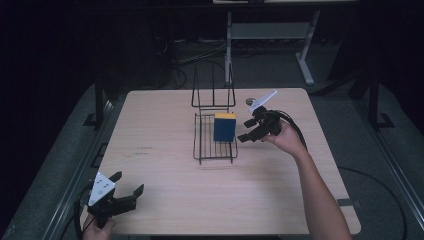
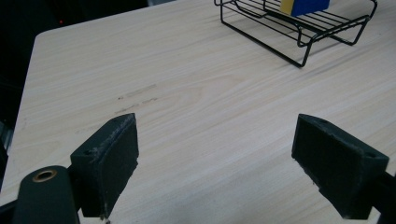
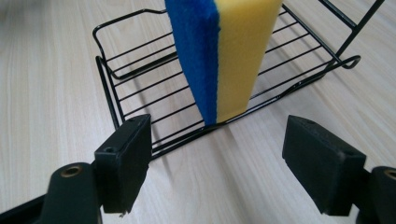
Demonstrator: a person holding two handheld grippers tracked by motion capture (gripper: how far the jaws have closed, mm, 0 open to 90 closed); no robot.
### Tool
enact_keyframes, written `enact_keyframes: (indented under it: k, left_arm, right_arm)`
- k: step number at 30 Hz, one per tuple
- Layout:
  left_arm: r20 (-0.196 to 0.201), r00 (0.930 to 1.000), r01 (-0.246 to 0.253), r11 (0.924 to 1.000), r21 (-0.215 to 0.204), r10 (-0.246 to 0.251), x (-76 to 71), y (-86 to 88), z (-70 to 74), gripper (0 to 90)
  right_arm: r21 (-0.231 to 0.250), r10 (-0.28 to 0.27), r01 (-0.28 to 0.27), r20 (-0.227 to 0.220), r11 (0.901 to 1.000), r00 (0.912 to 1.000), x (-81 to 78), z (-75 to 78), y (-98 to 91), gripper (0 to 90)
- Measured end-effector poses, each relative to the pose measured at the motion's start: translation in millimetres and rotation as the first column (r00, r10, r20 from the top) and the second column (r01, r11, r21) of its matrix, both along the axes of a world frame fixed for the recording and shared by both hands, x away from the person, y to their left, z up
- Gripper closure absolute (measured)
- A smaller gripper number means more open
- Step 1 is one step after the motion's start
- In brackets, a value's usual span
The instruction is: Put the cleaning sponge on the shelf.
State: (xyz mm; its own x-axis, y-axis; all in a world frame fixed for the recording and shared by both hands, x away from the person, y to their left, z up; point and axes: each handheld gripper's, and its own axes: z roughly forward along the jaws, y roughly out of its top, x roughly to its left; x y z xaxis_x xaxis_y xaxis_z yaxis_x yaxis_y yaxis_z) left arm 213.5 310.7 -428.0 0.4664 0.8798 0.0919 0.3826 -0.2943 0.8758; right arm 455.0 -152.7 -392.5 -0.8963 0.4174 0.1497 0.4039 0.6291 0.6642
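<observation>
Near the middle of the table (image 1: 160, 210) we see a wire rack (image 1: 215, 145), and a sponge (image 1: 225, 127) stands on edge in its right part. The right gripper (image 1: 250, 130) sits just right of the rack, beside the sponge. The left gripper (image 1: 129, 183) is well apart, at the table's near left corner.

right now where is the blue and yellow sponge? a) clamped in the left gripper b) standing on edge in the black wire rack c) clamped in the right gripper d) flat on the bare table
b: the sponge stands upright in the wire rack, with both grippers open and apart from it.
</observation>
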Motion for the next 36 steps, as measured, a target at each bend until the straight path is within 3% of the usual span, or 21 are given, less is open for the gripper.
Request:
enact_keyframes:
  k: [6, 20, 36]
  left_arm:
    - [-0.003, 1.0, 0.005, 1.0, 0.003, -0.005, 0.4, -1.9, -0.8, 14.1]
    - [-0.004, 1.0, -0.001, 1.0, 0.003, 0.001, -0.1, -1.0, -0.6, 14.1]
    - [-0.003, 1.0, -0.002, 1.0, 0.004, 0.002, -0.3, -0.5, -0.9, 14.1]
  right_arm:
    - [0.014, 0.001, -0.002, 0.025, 0.9999, 0.9997, -5.1, 6.0, -5.0, 23.6]
    - [-0.01, 0.002, -0.002, 0.01, 0.9999, 0.9999, -13.3, -0.1, -11.5, 23.6]
    - [-0.03, 0.008, -0.008, 0.001, 0.9995, 1.0, -23.3, 3.0, -18.6, 22.6]
